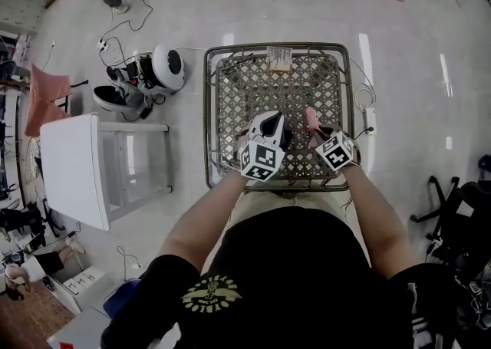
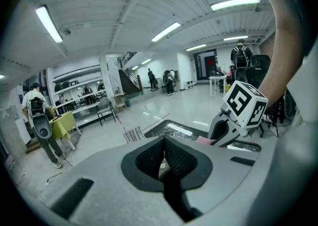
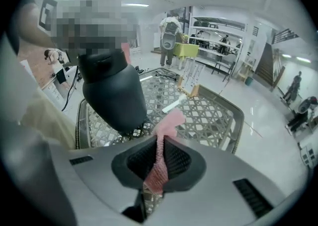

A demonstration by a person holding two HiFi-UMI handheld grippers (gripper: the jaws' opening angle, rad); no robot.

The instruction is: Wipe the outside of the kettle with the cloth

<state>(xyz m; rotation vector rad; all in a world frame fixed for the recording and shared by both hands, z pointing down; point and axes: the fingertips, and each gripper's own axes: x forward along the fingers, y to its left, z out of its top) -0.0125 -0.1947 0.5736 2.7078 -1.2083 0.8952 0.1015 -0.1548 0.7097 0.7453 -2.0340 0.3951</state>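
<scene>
The dark grey kettle (image 3: 112, 96) is over the near left of the metal lattice table (image 1: 230, 94); whether its base touches the table I cannot tell. In the head view only a dark bit of the kettle (image 1: 284, 138) shows beside my left gripper (image 1: 270, 123). In the left gripper view the left gripper (image 2: 163, 156) has its pads together, and I see nothing between them. My right gripper (image 3: 160, 158) is shut on a pink cloth (image 3: 169, 123), just right of the kettle and not touching it. The cloth (image 1: 311, 119) sticks out past the right gripper (image 1: 317, 134).
A small card (image 1: 278, 58) stands at the table's far edge. A white side table (image 1: 77, 171) and a round white device (image 1: 165, 67) with cables are on the floor to the left. A black chair (image 1: 460, 209) is at the right. People stand far off in the room.
</scene>
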